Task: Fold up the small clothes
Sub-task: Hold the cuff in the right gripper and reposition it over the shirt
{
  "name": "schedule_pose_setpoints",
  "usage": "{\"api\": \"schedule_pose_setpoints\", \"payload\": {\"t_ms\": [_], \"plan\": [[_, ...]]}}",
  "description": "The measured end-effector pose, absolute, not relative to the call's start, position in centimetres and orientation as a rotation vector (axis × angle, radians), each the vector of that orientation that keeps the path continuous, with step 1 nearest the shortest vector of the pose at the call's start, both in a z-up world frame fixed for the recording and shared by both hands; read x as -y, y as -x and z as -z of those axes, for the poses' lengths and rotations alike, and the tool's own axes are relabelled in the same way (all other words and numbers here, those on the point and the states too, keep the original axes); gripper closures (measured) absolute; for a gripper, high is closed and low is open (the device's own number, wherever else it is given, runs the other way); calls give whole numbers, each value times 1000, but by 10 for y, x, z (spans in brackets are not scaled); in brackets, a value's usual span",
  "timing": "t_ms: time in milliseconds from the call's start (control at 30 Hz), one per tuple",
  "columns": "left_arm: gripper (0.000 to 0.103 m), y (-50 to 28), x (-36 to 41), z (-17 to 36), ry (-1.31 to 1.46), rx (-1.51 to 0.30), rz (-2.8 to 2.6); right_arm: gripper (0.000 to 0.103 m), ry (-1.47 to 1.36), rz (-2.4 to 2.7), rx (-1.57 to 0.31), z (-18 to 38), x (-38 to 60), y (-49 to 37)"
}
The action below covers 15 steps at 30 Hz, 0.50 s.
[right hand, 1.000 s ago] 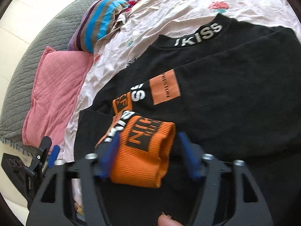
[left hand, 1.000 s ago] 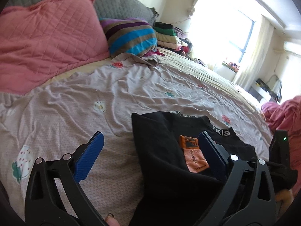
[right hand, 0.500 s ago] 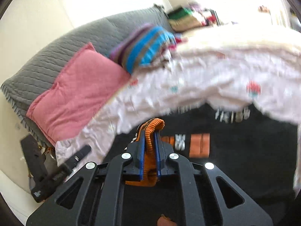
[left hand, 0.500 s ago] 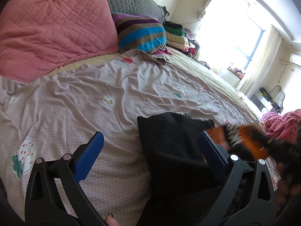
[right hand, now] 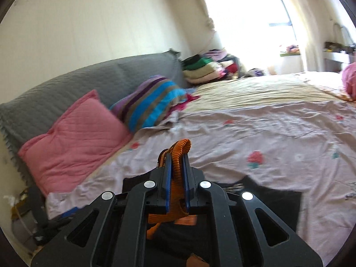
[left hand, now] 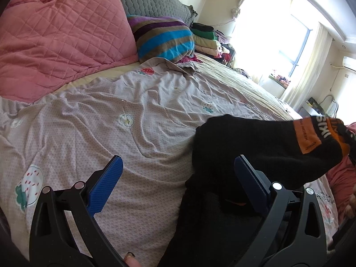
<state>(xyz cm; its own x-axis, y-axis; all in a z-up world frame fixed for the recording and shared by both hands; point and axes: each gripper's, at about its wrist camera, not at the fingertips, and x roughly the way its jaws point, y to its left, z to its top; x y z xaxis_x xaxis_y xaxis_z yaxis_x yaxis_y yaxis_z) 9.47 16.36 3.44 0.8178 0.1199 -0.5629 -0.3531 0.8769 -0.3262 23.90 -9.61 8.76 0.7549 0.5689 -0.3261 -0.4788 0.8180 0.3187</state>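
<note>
- right now the right gripper (right hand: 177,165) has its blue pads pressed together on the orange ribbed cuff (right hand: 180,150) of the black sweater (left hand: 255,142), and the cuff sticks up above the fingertips.
- from the left wrist view, the sleeve of that sweater is lifted off the bed and stretched toward the right edge of the frame, where the orange cuff and its white lettering show.
- an orange patch (left hand: 307,136) sits on the raised sleeve just short of the cuff.
- the rest of the sweater lies on the lilac bedsheet (left hand: 111,133), partly under the left gripper's right finger.
- the left gripper (left hand: 178,181) is spread wide, holding nothing; its left finger (left hand: 104,187) hangs over bare sheet, its right finger over the black fabric.
- a pink quilted pillow (left hand: 60,42) leans on the grey headboard (right hand: 66,93), with a striped cushion (left hand: 164,39) just beside it.
- a stack of folded clothes (right hand: 204,69) sits beyond the cushion, near the bright window (left hand: 273,44).
- the right wrist view is slightly blurred.
</note>
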Motion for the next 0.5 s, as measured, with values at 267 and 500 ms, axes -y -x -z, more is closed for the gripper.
{"api": "schedule_pose_setpoints", "payload": {"t_ms": [267, 500], "plan": [[9, -104, -153, -37, 412, -586, -237, 95, -226, -459, -478, -56, 132, -244], [9, -125, -138, -41, 385, -625, -196, 95, -209, -369, -528, -32, 140, -239]]}}
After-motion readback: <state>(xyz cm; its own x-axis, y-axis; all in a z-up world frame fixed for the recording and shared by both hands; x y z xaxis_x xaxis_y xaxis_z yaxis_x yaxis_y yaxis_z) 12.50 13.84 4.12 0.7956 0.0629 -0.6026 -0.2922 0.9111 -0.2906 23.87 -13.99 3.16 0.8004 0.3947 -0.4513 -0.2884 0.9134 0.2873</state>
